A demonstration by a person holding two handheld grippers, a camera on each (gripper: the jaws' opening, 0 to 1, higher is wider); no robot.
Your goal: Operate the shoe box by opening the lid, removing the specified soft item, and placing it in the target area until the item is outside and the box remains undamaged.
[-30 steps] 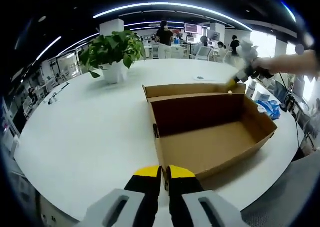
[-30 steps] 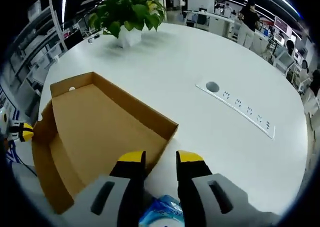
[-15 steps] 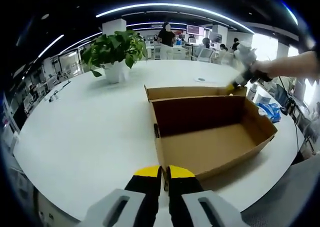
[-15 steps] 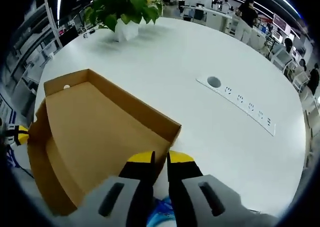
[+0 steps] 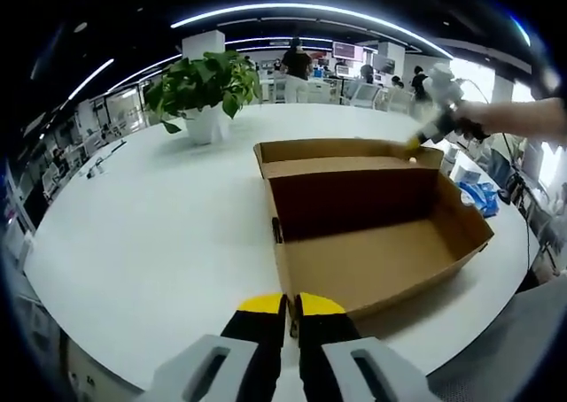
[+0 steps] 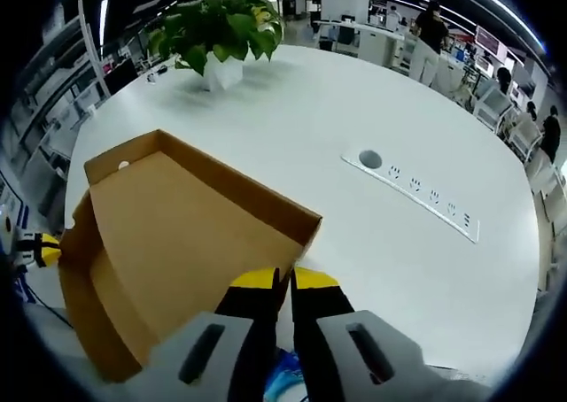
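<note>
An open brown cardboard shoe box [image 5: 372,260] lies on the white round table [image 5: 159,243], its inside bare. My left gripper [image 5: 291,306] is shut on the box's near wall at the corner. The hinged lid [image 5: 345,157] stands along the far side. My right gripper [image 6: 285,282] is shut on the lid's edge [image 6: 266,209]; in the left gripper view the right gripper [image 5: 425,135] sits at the lid's far right corner. A blue soft pack [image 5: 479,195] lies on the table right of the box, and the blue soft pack [image 6: 282,386] peeks out under my right jaws.
A potted green plant [image 5: 200,92] stands at the table's far left; the plant [image 6: 221,34] also shows in the right gripper view. A socket strip [image 6: 416,197] is set into the tabletop. A person's arm [image 5: 518,114] holds the right gripper. People and desks are far behind.
My right jaws have closed from open onto the lid's edge, and the lid has tipped up slightly. My left gripper has kept its hold on the box wall.
</note>
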